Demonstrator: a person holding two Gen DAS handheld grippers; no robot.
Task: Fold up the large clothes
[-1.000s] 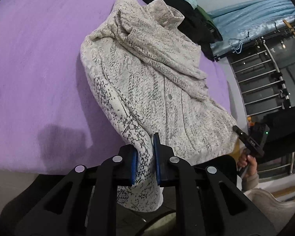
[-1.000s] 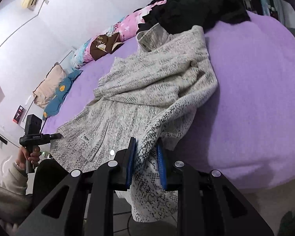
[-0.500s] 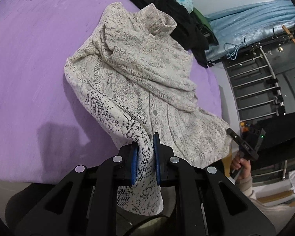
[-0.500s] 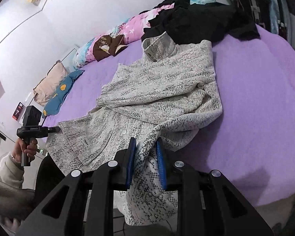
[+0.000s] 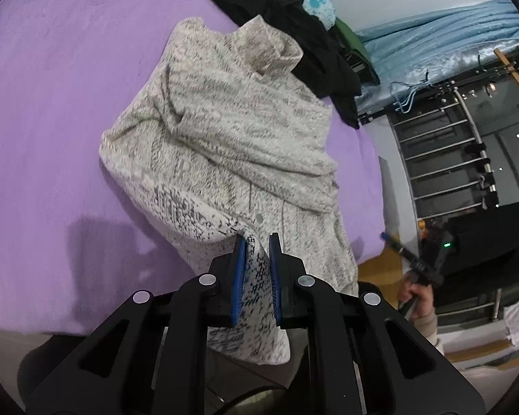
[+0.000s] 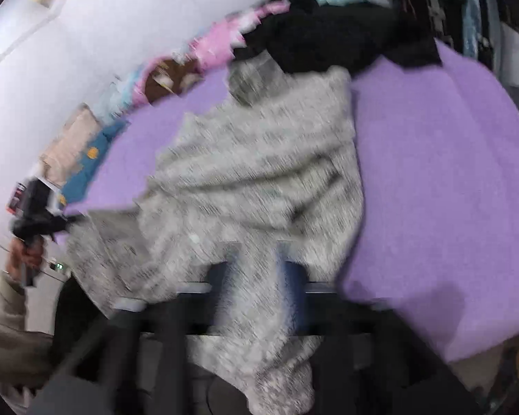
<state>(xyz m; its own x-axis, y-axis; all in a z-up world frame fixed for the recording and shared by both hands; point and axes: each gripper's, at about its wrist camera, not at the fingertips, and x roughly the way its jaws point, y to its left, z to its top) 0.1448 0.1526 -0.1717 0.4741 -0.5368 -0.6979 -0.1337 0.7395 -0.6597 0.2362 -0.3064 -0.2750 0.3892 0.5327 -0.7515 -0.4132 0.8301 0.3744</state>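
Note:
A large cream and grey knit sweater (image 5: pixel 231 145) lies crumpled on the purple bed cover (image 5: pixel 52 138), its collar toward the far side. My left gripper (image 5: pixel 257 252) is shut on a dark-patterned hem corner at the near bed edge, lifting it. The right wrist view is motion-blurred: the sweater (image 6: pixel 259 173) runs between the fingers of my right gripper (image 6: pixel 259 266), whose jaws are opening, with the cloth hanging loose between the spread pads. The hand (image 5: pixel 417 294) that carries the right gripper shows at the sweater's other hem corner.
Black clothes (image 5: pixel 294 17) are piled at the bed's far side, just past the collar. Pillows (image 6: pixel 207 45) line the wall. Blue bedding (image 5: pixel 432 41) and a metal rack (image 5: pixel 449 159) stand beyond the bed's right edge. Purple cover (image 6: pixel 449 173) lies bare to the sweater's right.
My left gripper has risen and pushed in over the bed with the hem in it. The right gripper's pads have spread apart from the cloth they were pinching.

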